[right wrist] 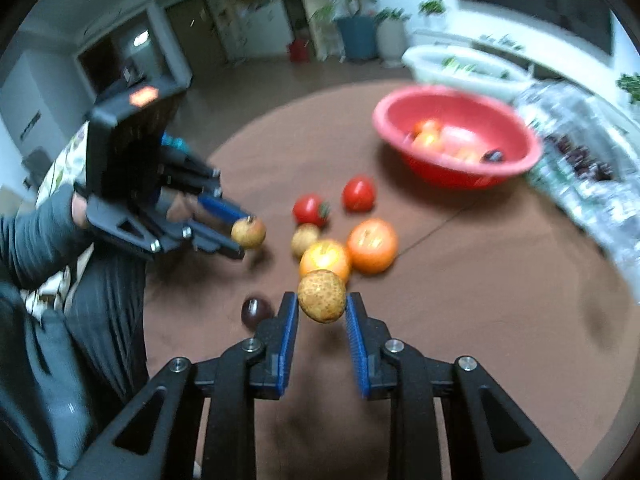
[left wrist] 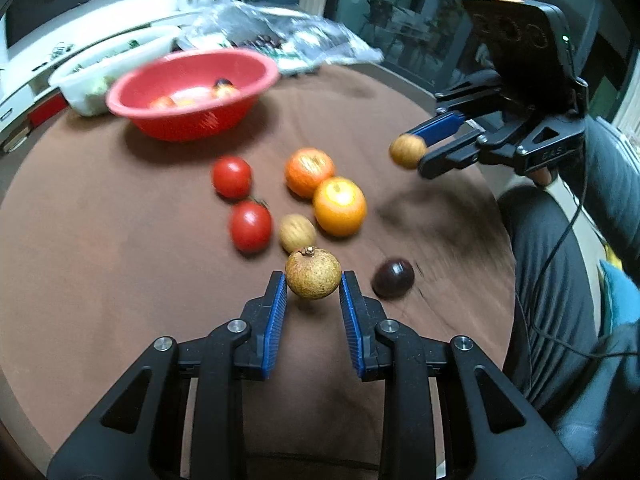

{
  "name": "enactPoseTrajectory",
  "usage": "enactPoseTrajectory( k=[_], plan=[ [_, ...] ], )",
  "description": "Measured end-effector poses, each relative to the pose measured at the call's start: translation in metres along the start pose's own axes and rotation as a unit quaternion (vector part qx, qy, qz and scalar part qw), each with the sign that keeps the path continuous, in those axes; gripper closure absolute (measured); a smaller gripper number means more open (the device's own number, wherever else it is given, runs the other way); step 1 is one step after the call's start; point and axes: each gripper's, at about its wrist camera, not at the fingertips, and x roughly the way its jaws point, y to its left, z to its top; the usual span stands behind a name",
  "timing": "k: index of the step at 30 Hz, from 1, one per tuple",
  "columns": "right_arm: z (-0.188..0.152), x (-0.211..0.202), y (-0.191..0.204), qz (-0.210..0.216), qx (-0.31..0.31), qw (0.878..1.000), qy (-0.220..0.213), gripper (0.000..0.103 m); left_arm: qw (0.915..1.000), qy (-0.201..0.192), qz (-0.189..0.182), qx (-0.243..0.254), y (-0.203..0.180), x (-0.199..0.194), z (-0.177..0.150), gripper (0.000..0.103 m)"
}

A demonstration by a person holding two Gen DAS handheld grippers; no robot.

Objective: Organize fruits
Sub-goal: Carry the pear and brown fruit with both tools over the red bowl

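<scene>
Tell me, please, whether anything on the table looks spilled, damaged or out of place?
Nothing looks spilled or damaged. Loose fruit lies on the brown table outside the red bowl, and one dark fruit sits apart from the cluster.

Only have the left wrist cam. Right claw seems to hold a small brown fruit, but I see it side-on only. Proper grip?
Observer: Yes. In the right wrist view, the right claw has a blue pad on each side of the speckled fruit, gripping it near the pad tips.
Operator: And the fruit in my claw, is it off the cloth?
Observer: From that side, the left claw holds the tan fruit clear of the brown cloth. The fruit's shadow falls on the cloth beneath it.
</scene>
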Motion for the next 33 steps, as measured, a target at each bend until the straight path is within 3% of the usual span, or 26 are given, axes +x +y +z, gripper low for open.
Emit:
enactPoseTrajectory(
  k=[6, 9, 13, 19, 25, 33],
  plan=[
    [0.043, -0.031, -0.005, -0.057, 0.029, 0.995, -0.079, 0.076, 0.9983, -0.046, 0.033, -0.016, 0.024, -0.025, 0.046, 0.077],
    [0.073, -0.031, -0.014, -0.098, 0.055, 0.989, -0.096, 0.076, 0.9966, -0.056, 0.049, -0.035, 0.044, -0.024, 0.077, 0.077],
    [0.102, -0.007, -0.036, -0.169, 0.077, 0.98, -0.07, 0.076, 0.9949, -0.052, 0.074, -0.046, 0.065, -0.011, 0.113, 0.077],
    [0.119, 0.033, -0.075, -0.19, 0.126, 0.973, -0.039, 0.076, 0.9923, -0.02, 0.115, -0.041, 0.086, 0.027, 0.147, 0.077],
    [0.117, 0.063, -0.099, -0.209, 0.146, 0.967, -0.001, 0.076, 0.991, 0.012, 0.128, -0.036, 0.097, 0.074, 0.153, 0.077],
    [0.118, 0.081, -0.101, -0.235, 0.132, 0.963, 0.018, 0.075, 0.9905, 0.015, 0.13, -0.041, 0.101, 0.093, 0.157, 0.076]
  ],
)
